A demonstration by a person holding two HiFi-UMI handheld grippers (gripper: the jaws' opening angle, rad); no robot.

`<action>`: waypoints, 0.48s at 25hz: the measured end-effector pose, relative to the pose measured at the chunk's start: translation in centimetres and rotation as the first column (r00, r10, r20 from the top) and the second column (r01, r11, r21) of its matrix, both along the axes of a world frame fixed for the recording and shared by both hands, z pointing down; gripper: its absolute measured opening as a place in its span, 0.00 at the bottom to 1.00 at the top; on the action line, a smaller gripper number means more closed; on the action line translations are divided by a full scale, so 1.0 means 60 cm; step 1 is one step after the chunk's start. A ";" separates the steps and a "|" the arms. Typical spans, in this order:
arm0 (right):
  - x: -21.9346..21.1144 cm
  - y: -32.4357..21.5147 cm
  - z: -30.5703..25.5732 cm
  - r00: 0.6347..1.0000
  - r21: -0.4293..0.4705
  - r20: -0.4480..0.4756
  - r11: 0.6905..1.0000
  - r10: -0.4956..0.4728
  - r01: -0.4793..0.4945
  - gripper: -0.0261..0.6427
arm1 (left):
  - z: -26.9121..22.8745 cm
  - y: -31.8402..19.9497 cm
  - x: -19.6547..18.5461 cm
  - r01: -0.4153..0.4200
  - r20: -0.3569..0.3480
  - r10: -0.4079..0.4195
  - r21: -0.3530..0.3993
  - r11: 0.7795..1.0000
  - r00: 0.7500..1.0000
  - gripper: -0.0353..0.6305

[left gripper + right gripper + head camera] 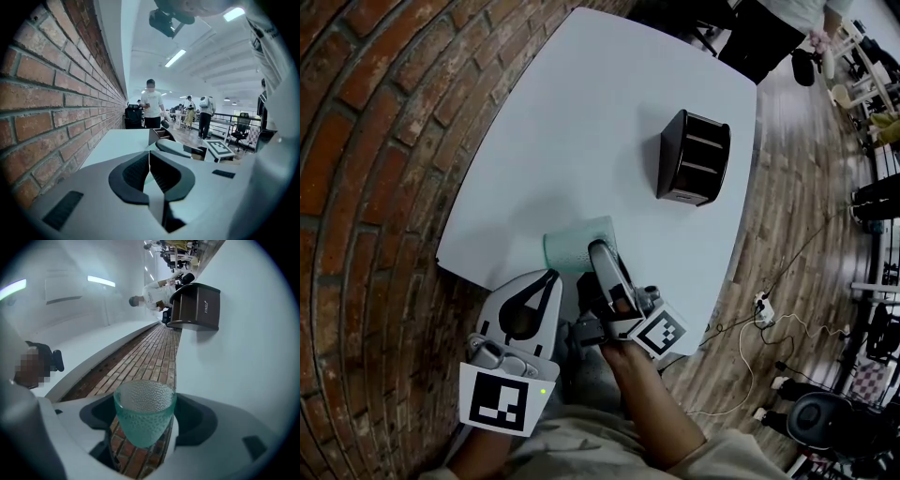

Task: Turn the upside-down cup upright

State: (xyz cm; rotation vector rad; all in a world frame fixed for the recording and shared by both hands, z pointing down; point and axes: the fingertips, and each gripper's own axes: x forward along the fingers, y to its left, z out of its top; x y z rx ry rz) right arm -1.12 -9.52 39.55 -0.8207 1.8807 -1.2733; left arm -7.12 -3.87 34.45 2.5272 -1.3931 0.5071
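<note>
The cup is clear blue-green glass, pebbled all over with fine beads and tapering from a wide round rim to a narrower base. The right claw pinches it across its sides between broad black ribbed pads set in smooth white shells. The cup lies on its side, its axis running along the tabletop rather than standing up from it, over the near edge; whether it touches the surface I cannot tell. The left claw, of the same white shell and black pad, sits at 7 o'clock from the cup with its pads pressed together on nothing.

At 1 o'clock from the cup, well apart, stands a dark box, glossy, with slanted sides and shelf-like slots in its open face.

The tabletop is a smooth, matte, pale sheet with rounded corners. A red brick wall with pale mortar lines runs along its 9 o'clock side. At 3 o'clock lies a wood plank floor carrying a white power strip and loose cables. A person stands at 12 o'clock beyond the far edge, and dark office chairs stand around 4 o'clock
</note>
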 end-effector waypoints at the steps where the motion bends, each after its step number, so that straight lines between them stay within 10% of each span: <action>1: 0.001 0.000 0.000 1.000 0.000 0.004 1.000 -0.001 0.001 0.60 | 0.004 -0.002 0.000 -0.001 0.008 0.001 -0.007 1.000 1.000 0.07; 6: 0.007 0.000 -0.002 1.000 -0.002 0.020 1.000 0.000 0.000 0.60 | 0.016 -0.013 0.000 -0.012 0.019 0.013 -0.020 1.000 1.000 0.08; 12: 0.008 -0.001 -0.003 1.000 -0.002 0.023 1.000 -0.007 0.007 0.60 | 0.030 -0.028 0.009 -0.107 0.024 0.108 -0.031 0.994 0.994 0.38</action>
